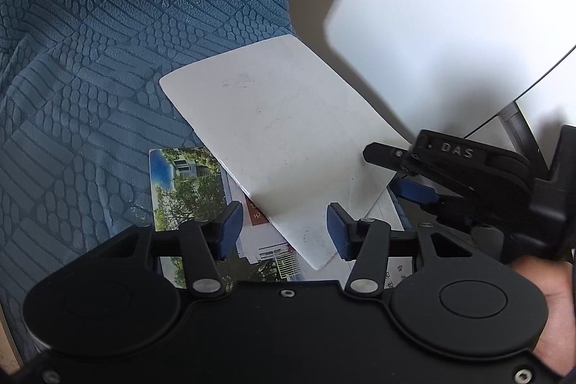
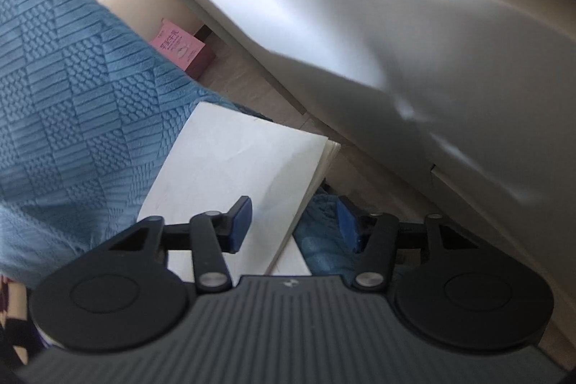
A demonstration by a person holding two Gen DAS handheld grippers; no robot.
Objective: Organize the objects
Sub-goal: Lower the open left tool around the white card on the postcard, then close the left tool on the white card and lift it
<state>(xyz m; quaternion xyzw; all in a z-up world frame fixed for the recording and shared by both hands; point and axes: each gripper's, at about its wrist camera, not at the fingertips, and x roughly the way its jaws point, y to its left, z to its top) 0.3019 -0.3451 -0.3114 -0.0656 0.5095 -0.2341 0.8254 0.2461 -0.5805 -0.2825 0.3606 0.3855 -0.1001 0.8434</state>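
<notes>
Left tongs (image 1: 284, 227) straddle the near corner of a white book (image 1: 273, 128) on a blue textured blanket (image 1: 90, 24), pads apparently clear. A photo booklet (image 1: 187, 189) lies beneath at 8 o'clock. Right tongs (image 2: 295, 222) spread across the book's edge.

Blue blanket (image 1: 90, 24) – woven geometric pattern, white book (image 1: 280, 132), pink box (image 2: 180, 47)

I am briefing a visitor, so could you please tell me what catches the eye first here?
The white book lies on the blue blanket, overlapping a photo booklet. Both tongs, left and right, straddle its edges. A pink box sits on the floor beyond.
</notes>
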